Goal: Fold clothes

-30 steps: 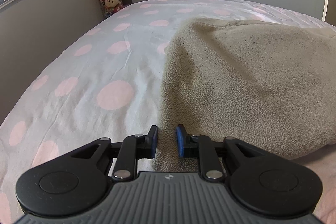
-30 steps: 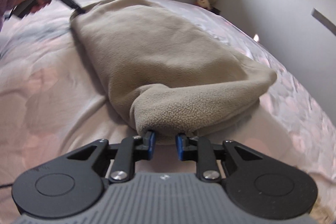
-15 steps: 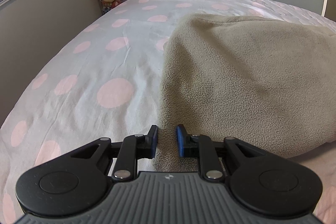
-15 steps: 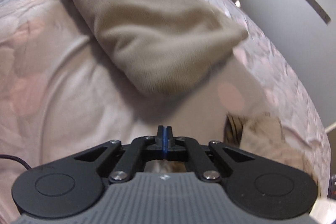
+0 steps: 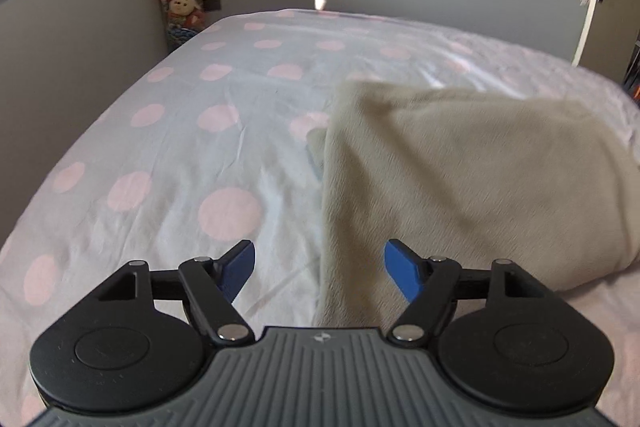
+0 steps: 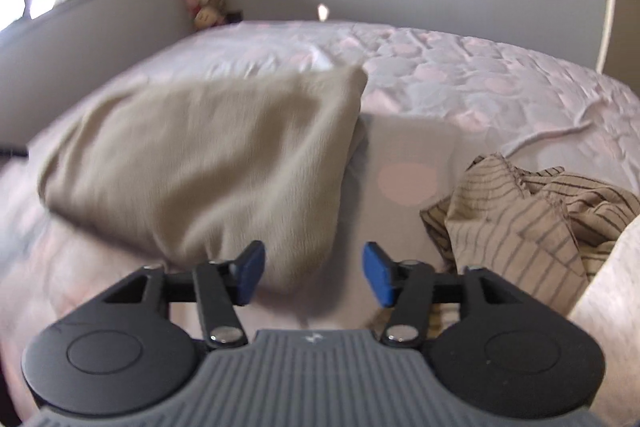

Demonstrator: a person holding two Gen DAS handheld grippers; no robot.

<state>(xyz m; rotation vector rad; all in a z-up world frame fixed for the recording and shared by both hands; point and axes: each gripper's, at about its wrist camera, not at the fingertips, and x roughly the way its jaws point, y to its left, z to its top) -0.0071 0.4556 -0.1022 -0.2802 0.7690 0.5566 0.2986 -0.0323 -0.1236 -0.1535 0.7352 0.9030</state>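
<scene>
Left tongs and right tongs just sprung apart — empty, folded fleece blurred

Beige fleece garment: soft matt nap. Bedsheet: thin creased cotton-like cloth, matt. Striped garment, right of fleece: thin crumpled woven cloth. Fingers: smooth blue plastic pads, black matt arms.

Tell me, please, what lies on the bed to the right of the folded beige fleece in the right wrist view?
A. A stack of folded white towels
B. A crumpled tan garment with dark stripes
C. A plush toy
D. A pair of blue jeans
B: a crumpled striped garment, tan with dark lines, lies on the polka-dot bed cover to the right of the beige fleece, apart from it.
</scene>
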